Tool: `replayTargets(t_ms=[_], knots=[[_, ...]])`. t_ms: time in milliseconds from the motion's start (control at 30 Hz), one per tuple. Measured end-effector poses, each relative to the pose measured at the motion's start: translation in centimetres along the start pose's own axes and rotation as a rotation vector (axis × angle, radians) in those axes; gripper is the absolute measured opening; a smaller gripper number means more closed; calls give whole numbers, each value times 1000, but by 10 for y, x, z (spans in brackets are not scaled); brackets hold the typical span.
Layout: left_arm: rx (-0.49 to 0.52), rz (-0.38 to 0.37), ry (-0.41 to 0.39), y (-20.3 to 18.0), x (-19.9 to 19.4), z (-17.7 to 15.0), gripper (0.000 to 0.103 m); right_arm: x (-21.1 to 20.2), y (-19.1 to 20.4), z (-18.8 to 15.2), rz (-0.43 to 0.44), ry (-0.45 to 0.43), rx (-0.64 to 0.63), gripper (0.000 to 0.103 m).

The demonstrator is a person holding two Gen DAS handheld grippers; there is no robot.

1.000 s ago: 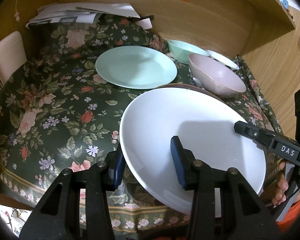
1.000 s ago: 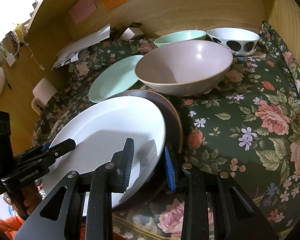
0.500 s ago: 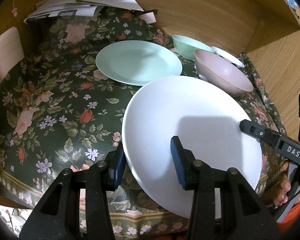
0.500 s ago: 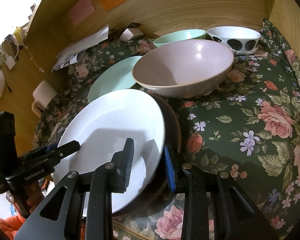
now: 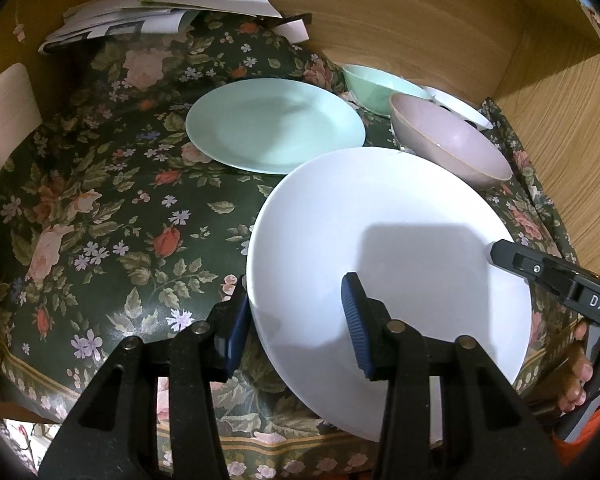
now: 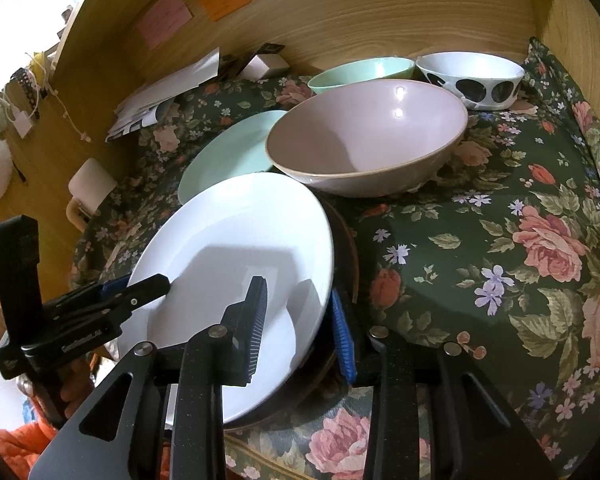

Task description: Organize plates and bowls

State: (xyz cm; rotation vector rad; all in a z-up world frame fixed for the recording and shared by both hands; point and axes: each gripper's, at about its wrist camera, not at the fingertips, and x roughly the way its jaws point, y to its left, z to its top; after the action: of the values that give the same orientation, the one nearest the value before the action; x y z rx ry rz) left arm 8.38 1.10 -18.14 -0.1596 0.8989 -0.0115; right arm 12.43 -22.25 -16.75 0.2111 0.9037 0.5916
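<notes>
A white plate (image 5: 392, 236) is held up off a dark brown plate (image 6: 346, 248) that lies on the floral tablecloth. My left gripper (image 5: 296, 320) is shut on the white plate's left rim. My right gripper (image 6: 300, 322) is shut on its right rim, also showing in the left wrist view (image 5: 496, 254). The left gripper shows in the right wrist view (image 6: 156, 282). A mint plate (image 5: 274, 124) lies behind. A pink bowl (image 6: 366, 136), a mint bowl (image 6: 360, 72) and a white black-spotted bowl (image 6: 470, 74) stand at the back right.
Wooden walls (image 6: 380, 12) close the back and right of the table. Papers (image 5: 160, 20) and a small box (image 6: 266, 64) lie at the back left. A cream mug (image 6: 88, 188) stands at the left edge. The floral cloth (image 6: 520, 240) spreads on the right.
The white plate has risen off the brown plate and shifted toward the mint plate, held by both grippers; its far rim now covers the brown plate in the left wrist view.
</notes>
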Motion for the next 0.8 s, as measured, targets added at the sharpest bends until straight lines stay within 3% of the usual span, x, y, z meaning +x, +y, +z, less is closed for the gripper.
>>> replayTargets(t_ms=[333,600,700,800], knots=[[18,4,-3,-2,3,1,44,-3,5,3,-36,14,-7,30],[30,-8,-9,-2,5,3,44,-1,13,5,-117,17,-68,30],[32,-17,-11,-2,5,3,44,-3,17,7,-186,-10,-115,30],[37,-19,-20,-2,4,4,44,-8,17,12,-177,-19,-119,30]])
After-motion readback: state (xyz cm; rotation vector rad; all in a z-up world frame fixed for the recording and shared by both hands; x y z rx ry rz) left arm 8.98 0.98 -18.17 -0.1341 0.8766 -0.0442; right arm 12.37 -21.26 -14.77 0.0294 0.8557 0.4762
